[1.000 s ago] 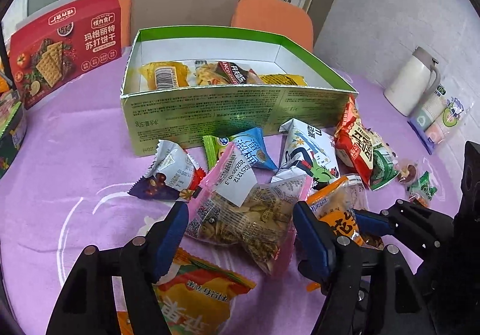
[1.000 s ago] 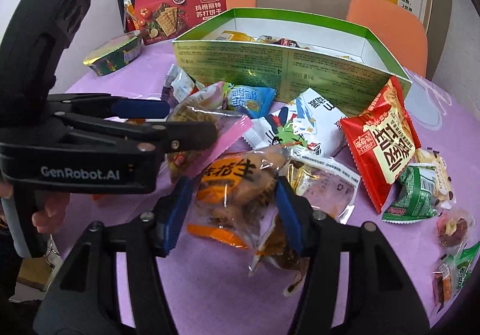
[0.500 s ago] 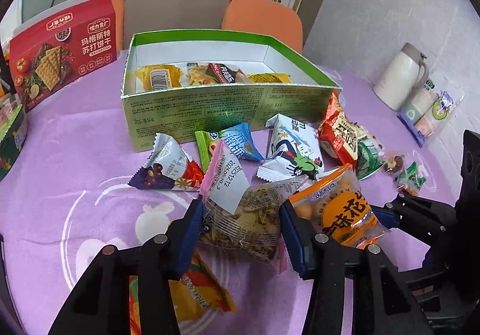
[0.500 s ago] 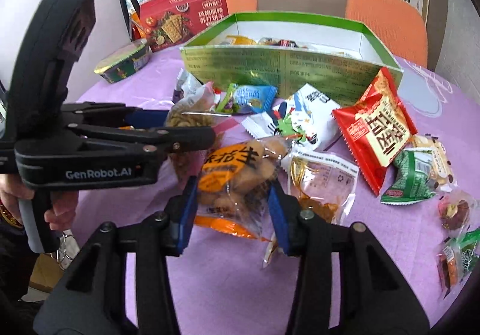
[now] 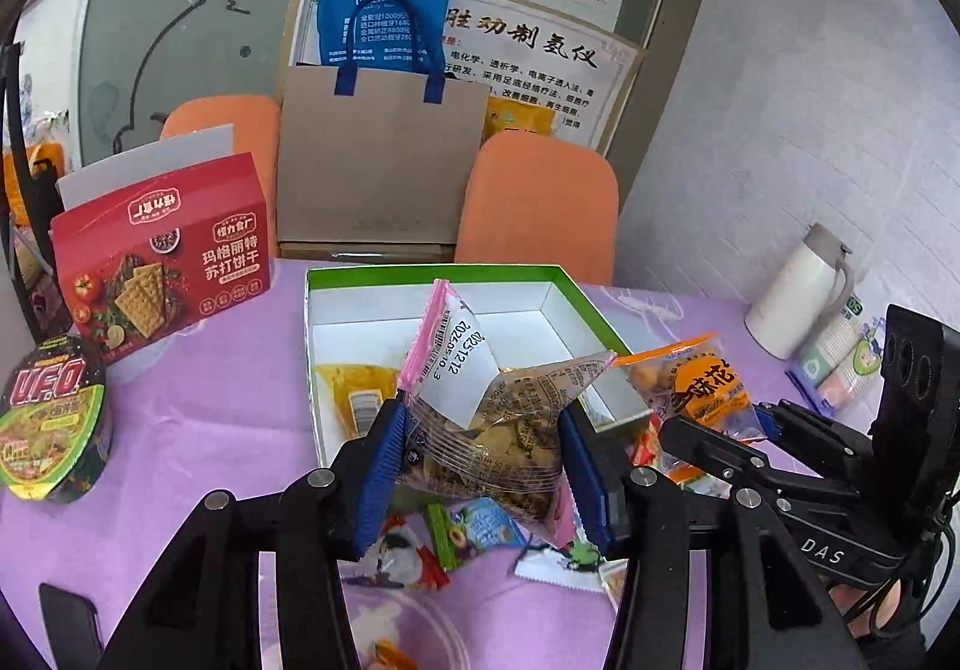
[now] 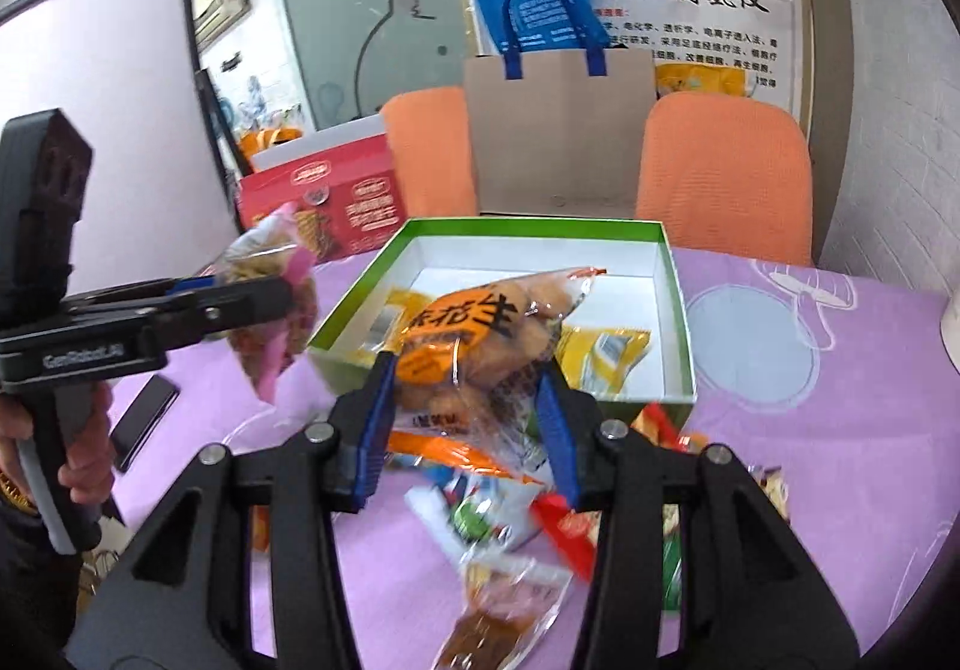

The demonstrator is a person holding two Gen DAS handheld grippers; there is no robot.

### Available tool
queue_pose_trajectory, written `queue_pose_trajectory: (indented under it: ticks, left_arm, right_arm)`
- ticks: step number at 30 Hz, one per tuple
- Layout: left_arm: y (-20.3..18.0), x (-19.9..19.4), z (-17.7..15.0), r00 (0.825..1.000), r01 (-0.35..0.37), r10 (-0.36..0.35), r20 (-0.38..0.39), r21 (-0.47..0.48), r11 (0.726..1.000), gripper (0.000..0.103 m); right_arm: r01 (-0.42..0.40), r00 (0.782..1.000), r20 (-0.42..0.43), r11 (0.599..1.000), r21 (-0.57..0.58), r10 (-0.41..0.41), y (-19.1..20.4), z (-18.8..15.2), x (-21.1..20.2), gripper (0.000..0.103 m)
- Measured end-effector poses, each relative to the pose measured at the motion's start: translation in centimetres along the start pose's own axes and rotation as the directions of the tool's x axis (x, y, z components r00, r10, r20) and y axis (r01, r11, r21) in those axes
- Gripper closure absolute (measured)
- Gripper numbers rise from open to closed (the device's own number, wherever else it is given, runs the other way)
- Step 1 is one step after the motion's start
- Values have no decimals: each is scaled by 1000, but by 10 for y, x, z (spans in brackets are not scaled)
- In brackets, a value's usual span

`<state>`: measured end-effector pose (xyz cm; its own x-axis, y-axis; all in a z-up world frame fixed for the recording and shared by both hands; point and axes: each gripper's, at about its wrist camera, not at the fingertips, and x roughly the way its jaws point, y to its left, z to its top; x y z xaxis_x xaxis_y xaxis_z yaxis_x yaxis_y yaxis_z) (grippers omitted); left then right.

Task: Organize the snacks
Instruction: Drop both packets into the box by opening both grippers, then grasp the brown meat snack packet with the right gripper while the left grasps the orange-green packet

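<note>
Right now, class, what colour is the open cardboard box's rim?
Green, clearest in the right wrist view.

**Rig appearance**

Left gripper (image 5: pixel 480 466): black angular arms, ribbed blue pads (image 5: pixel 378 466), silver screws, white "GenRobot.AI" lettering. Right gripper (image 6: pixel 465 424): same black build, blue pads, "DAS" marking. Hand (image 6: pixel 78 448) on grey-trimmed handle, gold-coloured wristband.

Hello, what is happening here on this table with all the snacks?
A person is sorting snack packets into the green box. The left gripper is shut on a clear pink-edged packet, the right gripper on an orange peanut packet. Both are held up in front of the box; more packets lie on the purple tablecloth.
</note>
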<state>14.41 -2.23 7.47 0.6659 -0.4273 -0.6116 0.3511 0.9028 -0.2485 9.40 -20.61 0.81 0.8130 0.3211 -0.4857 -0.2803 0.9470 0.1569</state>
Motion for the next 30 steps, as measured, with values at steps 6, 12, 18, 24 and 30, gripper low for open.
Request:
queue_pose_trajectory:
  ticks: [6, 12, 18, 24, 30]
  left_arm:
    - [13, 46, 15, 998, -42, 41, -51, -17, 999, 51]
    - [28, 83, 12, 992, -52, 45, -118, -54, 997, 48]
    - [40, 72, 5, 993, -119, 116, -29, -108, 987, 2]
    - [32, 51, 6, 986, -168, 168, 6, -58, 984, 2]
    - [11, 1, 5, 970, -225, 224, 99, 7, 974, 2]
  right_arm:
    - [23, 997, -71, 999, 47, -20, -27, 9, 50, 56]
    - [69, 988, -140, 997, 21, -66, -32, 5, 89, 51]
    - [110, 992, -55, 994, -1, -110, -37, 5, 75, 7]
    - [124, 990, -64, 992, 9, -123, -37, 5, 53, 7]
    - [114, 993, -15, 993, 17, -114, -19, 7, -1, 4]
